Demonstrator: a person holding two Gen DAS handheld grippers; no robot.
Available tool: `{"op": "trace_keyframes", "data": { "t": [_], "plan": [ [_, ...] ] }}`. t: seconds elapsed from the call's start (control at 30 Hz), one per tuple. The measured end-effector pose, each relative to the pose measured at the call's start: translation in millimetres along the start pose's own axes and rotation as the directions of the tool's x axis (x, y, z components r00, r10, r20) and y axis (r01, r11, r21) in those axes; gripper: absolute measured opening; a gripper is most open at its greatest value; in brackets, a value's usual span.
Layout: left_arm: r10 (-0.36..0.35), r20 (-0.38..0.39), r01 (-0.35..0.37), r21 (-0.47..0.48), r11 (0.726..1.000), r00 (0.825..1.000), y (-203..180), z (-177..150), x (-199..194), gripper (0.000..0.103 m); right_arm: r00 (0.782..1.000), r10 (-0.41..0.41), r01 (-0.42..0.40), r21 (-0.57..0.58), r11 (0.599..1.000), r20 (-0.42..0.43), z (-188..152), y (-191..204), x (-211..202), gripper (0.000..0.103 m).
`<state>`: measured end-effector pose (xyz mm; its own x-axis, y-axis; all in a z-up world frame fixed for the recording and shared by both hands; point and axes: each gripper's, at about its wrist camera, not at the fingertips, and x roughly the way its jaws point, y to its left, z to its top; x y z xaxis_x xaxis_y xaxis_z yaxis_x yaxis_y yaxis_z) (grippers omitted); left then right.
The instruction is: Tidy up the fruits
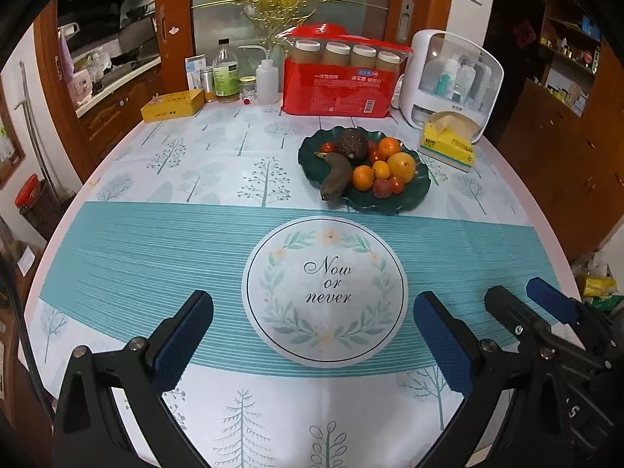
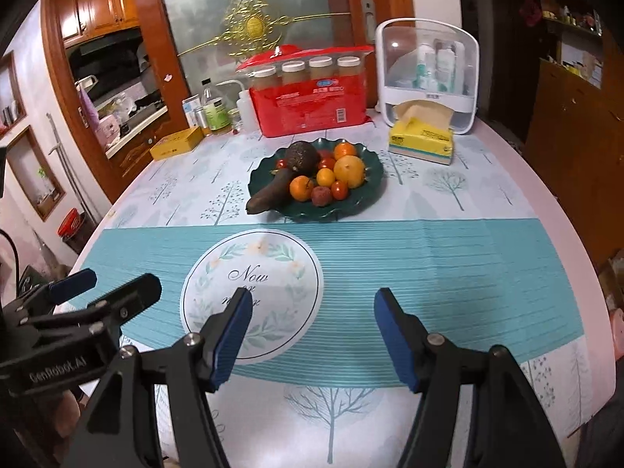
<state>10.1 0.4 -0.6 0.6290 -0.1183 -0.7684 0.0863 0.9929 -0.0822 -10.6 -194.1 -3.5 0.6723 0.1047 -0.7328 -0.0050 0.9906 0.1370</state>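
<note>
Both tongs are empty and spread apart: your left gripper (image 1: 312, 335) and your right gripper (image 2: 312, 335) hang low over the near edge of the table (image 1: 507, 179), well back from the fruit. All the fruit in view sits on the dark green plate (image 2: 370, 179) at about 12 o'clock from the right gripper and 1 o'clock from the left. On it lie an avocado (image 2: 301, 158), a big yellow citrus (image 2: 350, 171), small oranges (image 2: 301, 188), cherry tomatoes (image 2: 339, 190), and a blackened banana (image 2: 269, 193) whose tip hangs over the rim at 8 o'clock. This fits either a pile awaiting sorting or one just gathered, so take care: anything you grip, close gently on its middle and lift straight up, since round pieces roll.
</note>
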Motion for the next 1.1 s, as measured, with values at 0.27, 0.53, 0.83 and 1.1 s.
{"op": "trace_keyframes", "data": {
  "t": [0.27, 0.53, 0.83, 1.1],
  "plan": [
    [0.015, -0.015, -0.015, 0.009, 1.0, 1.0, -4, -5, 4, 0.102, 0.999, 0.021, -0.022, 0.022, 1.0, 0.029, -6, -5, -9, 0.065],
    [0.026, -0.03, -0.026, -0.008, 1.0, 0.999, -1, -8, 9, 0.102, 1.0, 0.022, -0.022, 0.013, 1.0, 0.001, -9, -3, -2, 0.065],
    [0.035, -0.028, -0.035, -0.007, 0.999, 0.999, -2, -9, 12, 0.102, 1.0, 0.025, -0.025, 0.024, 0.999, -0.015, -11, -4, 2, 0.065],
    [0.035, -0.026, -0.036, -0.007, 0.999, 0.999, 0, -9, 12, 0.102, 1.0, 0.025, -0.025, 0.023, 0.999, -0.017, -11, -4, 1, 0.065]
  ]
}}
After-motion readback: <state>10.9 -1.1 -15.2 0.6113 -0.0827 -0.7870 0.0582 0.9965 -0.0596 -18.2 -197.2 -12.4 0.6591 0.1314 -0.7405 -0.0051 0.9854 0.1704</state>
